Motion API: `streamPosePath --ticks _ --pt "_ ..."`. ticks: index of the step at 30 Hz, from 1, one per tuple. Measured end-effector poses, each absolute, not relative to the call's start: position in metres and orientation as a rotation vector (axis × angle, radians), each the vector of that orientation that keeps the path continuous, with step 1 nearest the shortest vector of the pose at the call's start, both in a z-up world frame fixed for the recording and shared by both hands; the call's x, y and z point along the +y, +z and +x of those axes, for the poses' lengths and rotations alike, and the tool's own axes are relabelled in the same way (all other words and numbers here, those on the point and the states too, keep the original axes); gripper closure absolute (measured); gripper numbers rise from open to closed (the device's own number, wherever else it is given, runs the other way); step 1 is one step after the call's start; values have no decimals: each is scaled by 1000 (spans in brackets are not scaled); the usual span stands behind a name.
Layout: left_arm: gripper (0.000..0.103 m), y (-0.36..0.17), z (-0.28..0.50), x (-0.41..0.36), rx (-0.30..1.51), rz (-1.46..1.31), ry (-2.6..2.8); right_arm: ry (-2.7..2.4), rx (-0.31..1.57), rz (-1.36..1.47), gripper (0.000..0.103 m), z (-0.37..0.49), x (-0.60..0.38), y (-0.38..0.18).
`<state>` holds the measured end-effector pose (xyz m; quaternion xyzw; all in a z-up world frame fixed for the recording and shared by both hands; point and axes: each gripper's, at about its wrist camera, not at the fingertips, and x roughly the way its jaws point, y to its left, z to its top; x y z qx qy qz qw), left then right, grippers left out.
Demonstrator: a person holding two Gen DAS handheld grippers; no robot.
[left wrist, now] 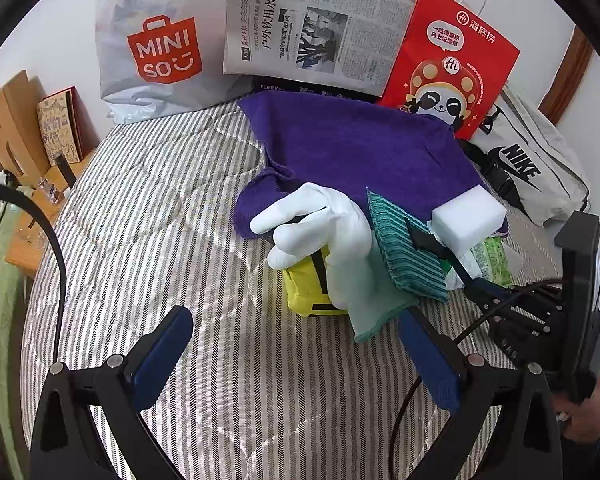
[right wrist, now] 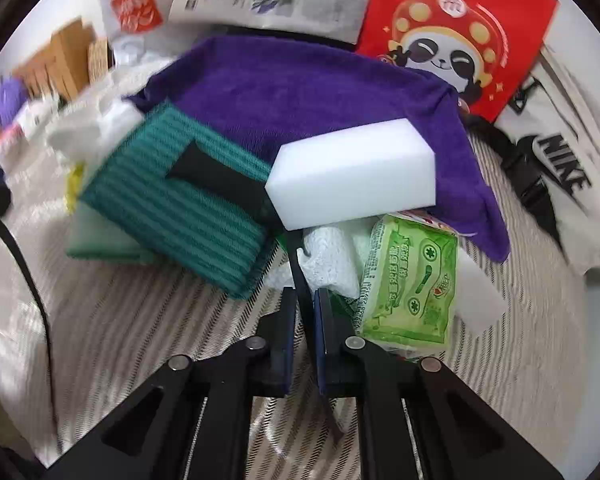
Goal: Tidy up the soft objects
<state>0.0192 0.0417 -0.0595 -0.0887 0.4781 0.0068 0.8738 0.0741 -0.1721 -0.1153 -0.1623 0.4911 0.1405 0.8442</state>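
Observation:
My right gripper (right wrist: 303, 300) is shut on the thin handle of black tongs (right wrist: 296, 264). The tongs' far end (right wrist: 204, 172) lies against a teal striped cloth (right wrist: 172, 216), which is tilted up off the bed. In the left wrist view the same tongs (left wrist: 440, 252) and teal cloth (left wrist: 404, 248) sit right of a white glove (left wrist: 332, 232). The glove rests on a yellow item (left wrist: 304, 288) and a pale green cloth (left wrist: 380, 312). A white sponge block (right wrist: 352, 176) lies on a purple towel (right wrist: 284, 92). My left gripper (left wrist: 296, 352) is open over bare bedding.
A green tissue pack (right wrist: 412, 280) and crumpled white paper (right wrist: 328, 260) lie under the sponge. A Miniso bag (left wrist: 156, 48), a newspaper (left wrist: 312, 24), a red paper bag (left wrist: 452, 56) and a Nike bag (left wrist: 532, 168) line the back. The striped bedding (left wrist: 140, 216) spreads to the left, with a black cable (left wrist: 56, 248).

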Motion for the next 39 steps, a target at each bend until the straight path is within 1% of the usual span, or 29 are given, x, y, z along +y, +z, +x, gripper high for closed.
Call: streamPosePath --ticks 7,13,23,25,28,39 --pt "0 -62 16 41 1005 -186 10 308 1070 -181 98 83 -200 -111" --pt "0 -64 17 40 1011 -185 9 381 1122 -34 98 83 -214 -109" --pt "0 -65 17 41 1016 -194 17 361 1145 -133 96 86 -204 -123" --pt "0 -64 17 40 1012 -196 16 362 1129 -149 99 86 -202 -124" --pt "0 -65 17 37 1011 -179 15 367 1110 -182 100 84 -202 -124" --pt "0 -51 18 22 970 -110 -15 396 1040 -103 100 60 -220 -95"
